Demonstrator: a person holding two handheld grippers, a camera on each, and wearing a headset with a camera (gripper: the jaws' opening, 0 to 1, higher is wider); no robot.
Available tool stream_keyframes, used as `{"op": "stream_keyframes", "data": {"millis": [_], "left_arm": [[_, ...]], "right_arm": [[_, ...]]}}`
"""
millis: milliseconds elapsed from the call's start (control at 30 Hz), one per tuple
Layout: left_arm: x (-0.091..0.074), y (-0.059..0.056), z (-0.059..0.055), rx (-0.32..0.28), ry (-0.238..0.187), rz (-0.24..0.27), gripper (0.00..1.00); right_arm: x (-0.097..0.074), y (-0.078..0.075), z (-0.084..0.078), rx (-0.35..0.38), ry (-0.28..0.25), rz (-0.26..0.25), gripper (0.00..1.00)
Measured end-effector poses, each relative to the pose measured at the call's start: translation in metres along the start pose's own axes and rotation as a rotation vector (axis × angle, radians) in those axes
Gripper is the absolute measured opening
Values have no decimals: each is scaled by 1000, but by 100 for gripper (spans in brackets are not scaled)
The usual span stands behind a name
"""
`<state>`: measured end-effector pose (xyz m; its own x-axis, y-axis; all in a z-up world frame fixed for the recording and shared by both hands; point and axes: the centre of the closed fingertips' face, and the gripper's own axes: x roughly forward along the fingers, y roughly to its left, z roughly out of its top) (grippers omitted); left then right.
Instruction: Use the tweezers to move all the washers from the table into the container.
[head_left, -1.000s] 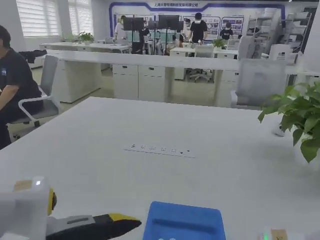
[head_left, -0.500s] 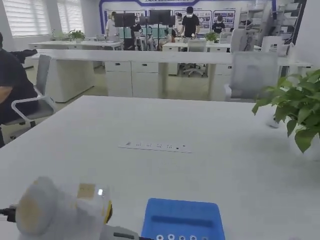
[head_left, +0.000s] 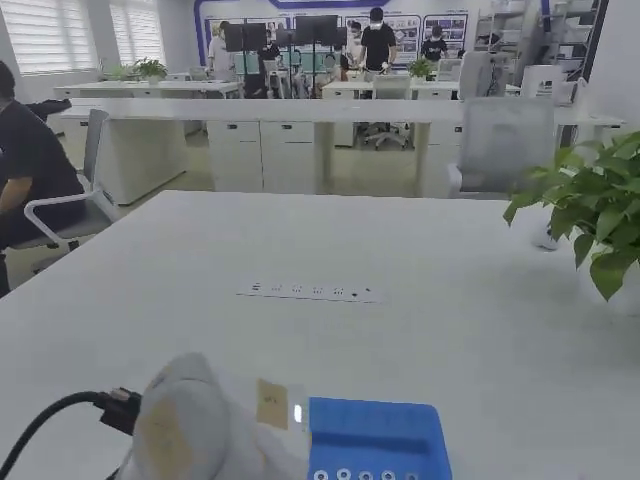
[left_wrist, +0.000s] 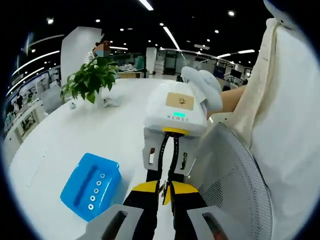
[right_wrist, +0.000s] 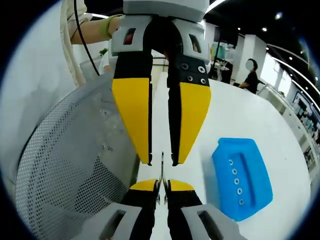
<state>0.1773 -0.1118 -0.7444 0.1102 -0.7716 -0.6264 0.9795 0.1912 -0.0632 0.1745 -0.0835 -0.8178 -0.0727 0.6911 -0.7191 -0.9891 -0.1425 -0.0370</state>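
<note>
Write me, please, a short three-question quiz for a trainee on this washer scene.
1. Count: how many washers lie on the blue tray?
2. True or false: the washers are scattered loose over the white table.
3. Pick one: in the head view, the potted plant is
A) at the right side of the picture
B) at the left side of the picture
C) on the blue tray

Key
1. Five.
2. False: they sit in a single row on the blue tray, beside its long groove.
3. A.
</note>
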Motion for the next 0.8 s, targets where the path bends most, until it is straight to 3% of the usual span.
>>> {"op": "stream_keyframes", "data": {"millis": [200,433,533,733,800], "left_arm": [[8,1,2,22,22,-8,0],[5,9,-1,114,61,19,0],[5,11,-6,147,101,19,0],[7,8,-12,154,138,-5,0],[9,8,-13,125,138,5,13]], "right_arm": [[1,-4,-1,-4,8,-13,4],[0,-11,-3,24,-9,-33,4],[2,-13,-5,33,-8,-43,4],[6,-11,-9,8,8,-48,2],[6,-10,-9,11,10,-48,3]]}}
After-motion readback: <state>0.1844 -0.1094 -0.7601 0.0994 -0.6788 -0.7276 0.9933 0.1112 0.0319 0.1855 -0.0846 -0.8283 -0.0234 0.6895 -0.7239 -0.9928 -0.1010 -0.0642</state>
